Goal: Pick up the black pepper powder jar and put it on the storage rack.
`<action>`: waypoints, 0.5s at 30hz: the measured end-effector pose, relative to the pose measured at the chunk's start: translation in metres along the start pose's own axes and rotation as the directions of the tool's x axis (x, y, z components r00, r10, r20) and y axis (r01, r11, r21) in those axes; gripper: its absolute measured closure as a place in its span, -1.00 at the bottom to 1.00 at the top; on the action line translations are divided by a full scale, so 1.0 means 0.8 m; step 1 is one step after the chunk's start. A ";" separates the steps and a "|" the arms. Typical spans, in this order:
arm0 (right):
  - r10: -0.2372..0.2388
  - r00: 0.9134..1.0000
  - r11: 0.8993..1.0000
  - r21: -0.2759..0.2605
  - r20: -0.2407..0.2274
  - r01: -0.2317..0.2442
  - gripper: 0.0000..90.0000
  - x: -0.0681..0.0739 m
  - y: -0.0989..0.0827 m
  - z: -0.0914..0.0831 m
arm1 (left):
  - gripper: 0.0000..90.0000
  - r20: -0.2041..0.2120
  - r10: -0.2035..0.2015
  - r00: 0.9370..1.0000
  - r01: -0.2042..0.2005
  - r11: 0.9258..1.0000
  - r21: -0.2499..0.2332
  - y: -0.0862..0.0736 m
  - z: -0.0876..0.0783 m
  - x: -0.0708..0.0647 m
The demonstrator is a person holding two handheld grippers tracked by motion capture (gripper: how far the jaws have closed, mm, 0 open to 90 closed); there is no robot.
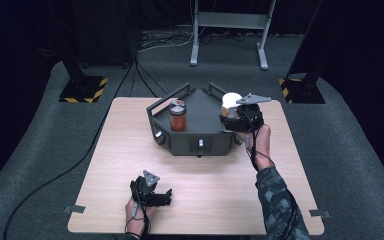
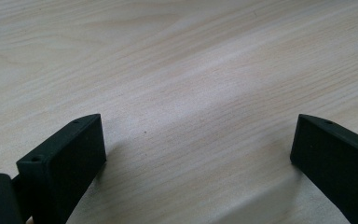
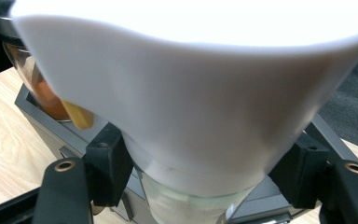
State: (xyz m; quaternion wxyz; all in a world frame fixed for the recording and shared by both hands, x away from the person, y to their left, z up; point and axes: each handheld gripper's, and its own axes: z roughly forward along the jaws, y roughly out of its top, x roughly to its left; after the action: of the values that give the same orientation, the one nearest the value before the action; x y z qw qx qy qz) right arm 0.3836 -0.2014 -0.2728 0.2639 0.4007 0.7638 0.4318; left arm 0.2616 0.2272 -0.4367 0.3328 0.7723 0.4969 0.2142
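Note:
A black tray with raised handles stands at the back middle of the wooden table. Inside it, at its left, a glass jar with orange-red contents stands upright. At the tray's right side my right gripper is shut on a white-lidded glass jar. In the right gripper view the white lid looms large, the right gripper has its jaws pressed on the jar just below the lid, and the orange jar sits behind on the tray. Near the table's front edge my left gripper rests open, its jaws wide over bare wood.
Beyond the table a grey metal stand rests on the carpet. Two black posts with yellow-striped bases flank the table's far corners. A cable runs across the floor at the left.

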 end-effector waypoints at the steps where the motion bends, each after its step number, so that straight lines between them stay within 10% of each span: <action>1: -0.002 1.000 1.000 0.001 0.000 0.002 -0.34 0.000 0.000 0.001 | -0.93 0.001 -0.002 1.000 0.002 1.000 0.000 0.000 0.000 0.000; 15: 0.002 1.000 1.000 0.016 -0.001 -0.002 -0.34 -0.002 0.004 0.014 | -0.93 0.002 -0.002 1.000 0.002 1.000 0.000 0.000 0.000 0.001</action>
State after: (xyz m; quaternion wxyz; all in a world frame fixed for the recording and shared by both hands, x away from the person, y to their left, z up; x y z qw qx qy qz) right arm 0.3938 -0.1967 -0.2752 0.2597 0.4032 0.7671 0.4260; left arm 0.2620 0.2276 -0.4367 0.3334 0.7721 0.4974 0.2129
